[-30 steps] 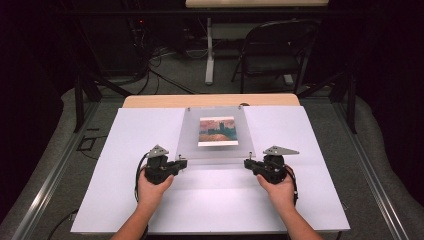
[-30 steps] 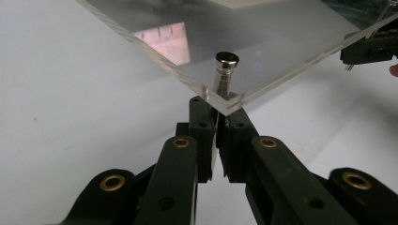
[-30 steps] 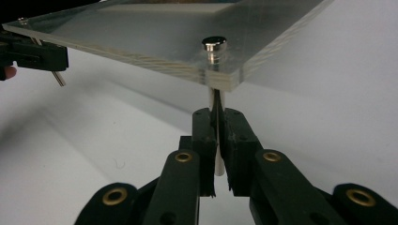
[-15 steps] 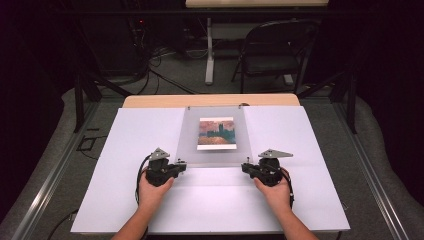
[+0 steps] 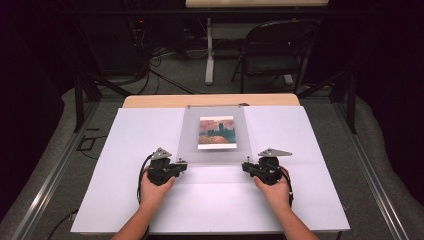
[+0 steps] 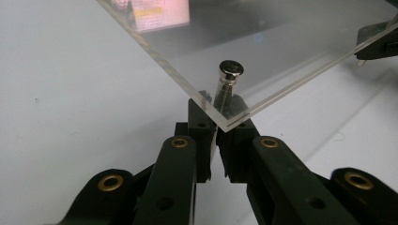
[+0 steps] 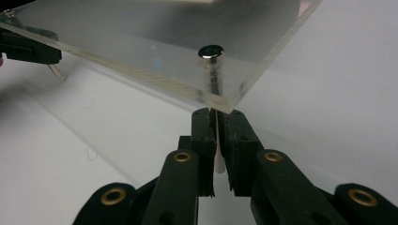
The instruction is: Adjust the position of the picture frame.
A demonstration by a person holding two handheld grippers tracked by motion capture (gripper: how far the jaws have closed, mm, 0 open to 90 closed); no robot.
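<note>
A clear acrylic picture frame (image 5: 215,150) with a small landscape print (image 5: 216,132) in it lies across the white table top. Both grippers hold its near corners. In the left gripper view, my left gripper (image 6: 217,112) is shut on the shaft of a metal corner pin (image 6: 231,70) just under the plate's corner (image 6: 225,123). My right gripper (image 7: 217,117) is shut on the matching metal pin (image 7: 210,51) at the other near corner. From above, the left gripper (image 5: 182,166) and right gripper (image 5: 246,167) face each other across the frame's near edge.
The white sheet (image 5: 125,200) covers a wooden table (image 5: 150,101). Behind the table stand a black folding chair (image 5: 272,55) and a table leg (image 5: 209,55), with cables on the floor. A metal rail (image 5: 45,185) runs along the left side.
Both grippers have drawn slightly toward the person, and the frame's near edge has come with them. Both grips are unchanged.
</note>
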